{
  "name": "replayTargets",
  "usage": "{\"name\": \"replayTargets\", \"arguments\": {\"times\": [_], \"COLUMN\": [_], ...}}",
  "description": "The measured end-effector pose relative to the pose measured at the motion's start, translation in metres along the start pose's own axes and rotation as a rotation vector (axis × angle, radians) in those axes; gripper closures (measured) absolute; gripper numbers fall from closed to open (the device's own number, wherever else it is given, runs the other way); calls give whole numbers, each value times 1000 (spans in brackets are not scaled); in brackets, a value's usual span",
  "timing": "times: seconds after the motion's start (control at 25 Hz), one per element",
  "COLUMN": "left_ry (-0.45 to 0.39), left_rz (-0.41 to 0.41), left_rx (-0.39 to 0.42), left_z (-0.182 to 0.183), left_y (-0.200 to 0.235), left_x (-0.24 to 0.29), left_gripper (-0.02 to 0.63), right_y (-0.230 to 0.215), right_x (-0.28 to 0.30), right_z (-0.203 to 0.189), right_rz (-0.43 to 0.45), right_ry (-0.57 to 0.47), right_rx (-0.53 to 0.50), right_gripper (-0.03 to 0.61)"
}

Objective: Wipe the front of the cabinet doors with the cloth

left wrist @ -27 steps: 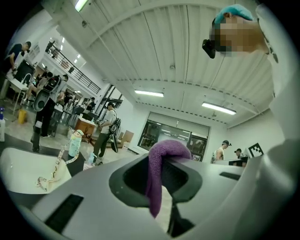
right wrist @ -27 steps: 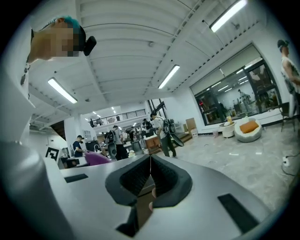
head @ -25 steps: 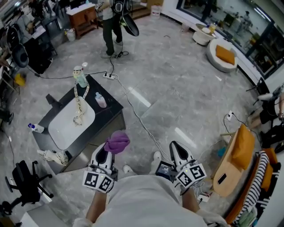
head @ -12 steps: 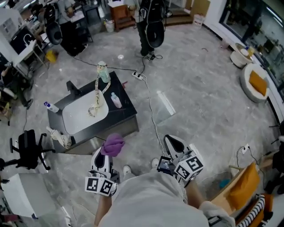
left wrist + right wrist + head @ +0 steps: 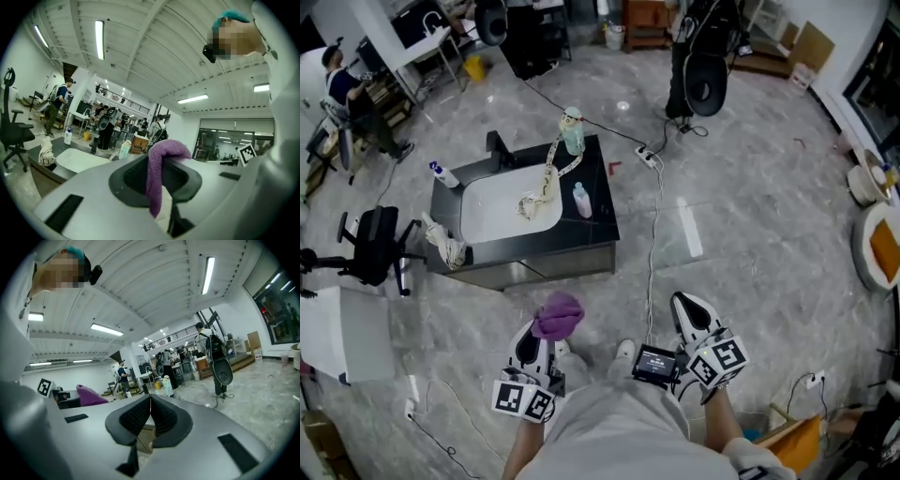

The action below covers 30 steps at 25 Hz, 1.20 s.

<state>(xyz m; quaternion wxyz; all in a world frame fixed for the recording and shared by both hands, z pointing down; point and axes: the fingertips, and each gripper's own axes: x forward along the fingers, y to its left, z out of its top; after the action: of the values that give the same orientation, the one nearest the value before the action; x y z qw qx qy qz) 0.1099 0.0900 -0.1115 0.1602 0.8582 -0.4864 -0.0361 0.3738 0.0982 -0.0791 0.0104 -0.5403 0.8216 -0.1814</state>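
Task status: wiping not yet begun, judging by the layout; cloth (image 5: 559, 314) in hand, cabinet (image 5: 539, 270) standing well apart across the floor, its whole door front left to do. Cloth: purple, soft terry-like pile, bunched into a rounded lump over the tip of the left tool (image 5: 158, 180), whose jaws are closed on a fold of it, one tail hanging down between them. Right tool (image 5: 150, 417): jaws pressed together, ribbed dark pads meeting, nothing held. Both tools: smooth grey-white moulded shells, each carrying a cube of square black-and-white markers. Cabinet: low rectangular block, glossy black bench top (image 5: 602, 211), inset white basin (image 5: 492, 214) with rounded corners, dull brownish door front facing the person; door seams too small to make out. On the bench: pale green bottle (image 5: 573, 141), small pinkish bottle (image 5: 581, 199), a pale strap trailing into the basin. Floor (image 5: 750, 216): polished grey marble-look slabs, crossed by a black cable (image 5: 653, 234)
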Motion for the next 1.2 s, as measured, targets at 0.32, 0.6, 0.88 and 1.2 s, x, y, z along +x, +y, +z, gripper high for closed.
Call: {"name": "replayTargets", "arguments": {"times": [0.32,0.6,0.88,1.2], "left_ry": [101,152,239,265], "left_rz": [-13,-111,-112,-109], "left_rx": [-30,1,-32,-55], "left_z": [-59,-115,-207,-308], "left_y": [13,42,85,110], "left_x": [31,98,146,209], "left_gripper": [560,561,560,560], "right_y": [-44,-69,-89,-110], "right_x": [34,78,114,133], "right_z": [-25,-62,-142,-236], "right_rz": [47,39,33,6], "right_ry": [39,36,82,118], "right_rx": [-2,-17,33,132], "right_gripper": [552,552,552,552]}}
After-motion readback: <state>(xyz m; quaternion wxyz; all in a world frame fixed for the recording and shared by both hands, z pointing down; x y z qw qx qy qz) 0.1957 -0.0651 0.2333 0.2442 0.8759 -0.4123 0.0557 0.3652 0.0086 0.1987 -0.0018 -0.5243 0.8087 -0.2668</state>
